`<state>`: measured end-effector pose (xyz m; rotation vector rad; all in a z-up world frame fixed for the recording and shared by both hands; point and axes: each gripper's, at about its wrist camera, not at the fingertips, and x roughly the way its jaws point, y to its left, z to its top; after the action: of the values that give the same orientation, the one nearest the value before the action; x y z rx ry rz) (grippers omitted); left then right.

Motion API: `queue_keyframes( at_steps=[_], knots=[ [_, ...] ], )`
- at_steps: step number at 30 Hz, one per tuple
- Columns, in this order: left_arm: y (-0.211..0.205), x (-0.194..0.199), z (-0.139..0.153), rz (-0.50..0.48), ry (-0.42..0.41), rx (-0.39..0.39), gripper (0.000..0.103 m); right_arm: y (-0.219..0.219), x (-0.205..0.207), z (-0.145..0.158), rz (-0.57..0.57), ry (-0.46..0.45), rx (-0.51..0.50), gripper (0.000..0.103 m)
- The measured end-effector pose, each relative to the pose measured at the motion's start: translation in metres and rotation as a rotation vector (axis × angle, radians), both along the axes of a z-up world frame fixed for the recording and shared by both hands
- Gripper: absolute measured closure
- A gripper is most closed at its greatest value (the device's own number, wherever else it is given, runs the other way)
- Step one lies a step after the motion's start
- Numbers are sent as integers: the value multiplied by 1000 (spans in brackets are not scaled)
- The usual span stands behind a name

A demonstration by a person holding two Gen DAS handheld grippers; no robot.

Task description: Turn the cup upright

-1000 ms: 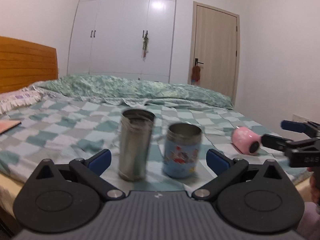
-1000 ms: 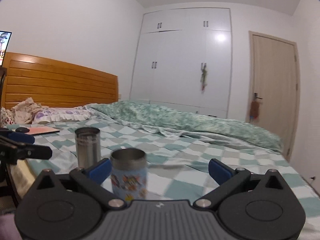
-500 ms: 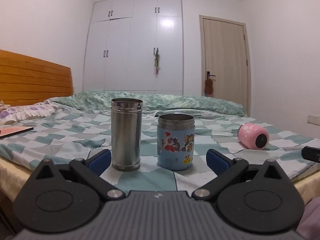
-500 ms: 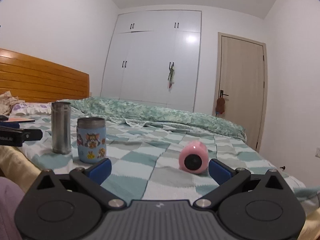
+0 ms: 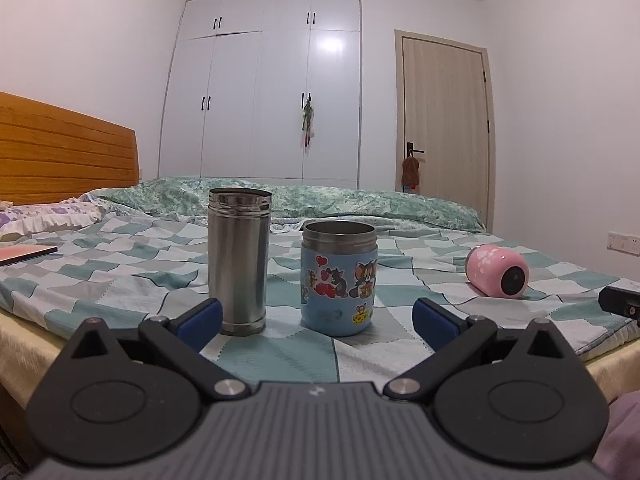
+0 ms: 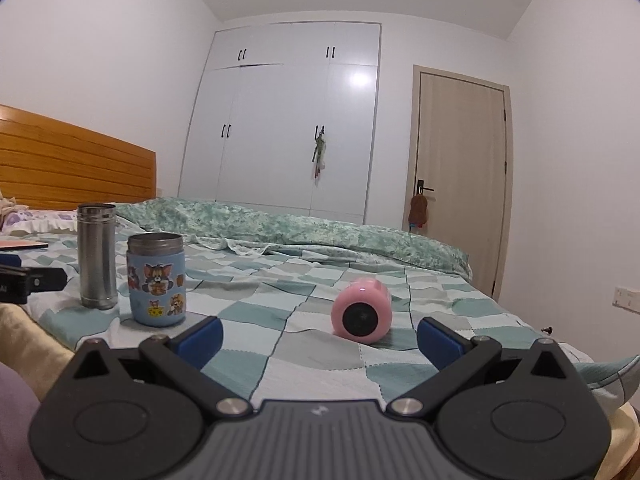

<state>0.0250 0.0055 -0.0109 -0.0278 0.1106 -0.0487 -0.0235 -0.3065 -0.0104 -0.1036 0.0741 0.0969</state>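
A pink cup (image 6: 362, 310) lies on its side on the checked bedspread, its dark opening turned toward my right gripper; it also shows at the right in the left wrist view (image 5: 498, 271). My right gripper (image 6: 319, 338) is open and empty, just short of the cup, which sits between the lines of its fingers. My left gripper (image 5: 317, 318) is open and empty in front of a tall steel cup (image 5: 239, 261) and a blue cartoon cup (image 5: 339, 278), both upright.
The steel cup (image 6: 97, 255) and blue cup (image 6: 157, 284) stand left of the pink one near the bed's front edge. A rolled green quilt (image 6: 296, 226) lies across the far side. A wooden headboard (image 5: 64, 156) and a pink book (image 5: 25, 253) are at the left.
Both grippers drew back and steadied, facing the bed low and level. The right gripper swung right, so the pink cup is now centred between its fingers. No cup has moved.
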Motion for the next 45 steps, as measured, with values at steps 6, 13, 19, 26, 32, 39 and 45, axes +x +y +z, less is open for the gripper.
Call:
queue_keyframes(
  at_steps=[6, 13, 19, 26, 32, 39, 45],
  knots=[
    [1, -1, 0, 1, -7, -3, 0, 4, 1, -1, -1, 1, -19, 0],
    [1, -2, -1, 1, -10, -5, 0, 4, 1, -1, 3, 3, -19, 0],
    [1, -3, -1, 1, -10, -6, 0, 4, 1, -1, 3, 3, -19, 0],
    [0, -3, 0, -1, -12, -5, 0, 4, 1, -1, 3, 3, -19, 0],
    [0, -3, 0, -6, -14, -6, 0, 4, 1, -1, 3, 3, -19, 0],
    [0, -4, 0, -10, -17, -5, 0, 4, 1, -1, 3, 3, -19, 0],
    [-1, -5, 0, -6, -19, 4, 0, 4, 1, -1, 3, 3, -20, 0]
  ],
)
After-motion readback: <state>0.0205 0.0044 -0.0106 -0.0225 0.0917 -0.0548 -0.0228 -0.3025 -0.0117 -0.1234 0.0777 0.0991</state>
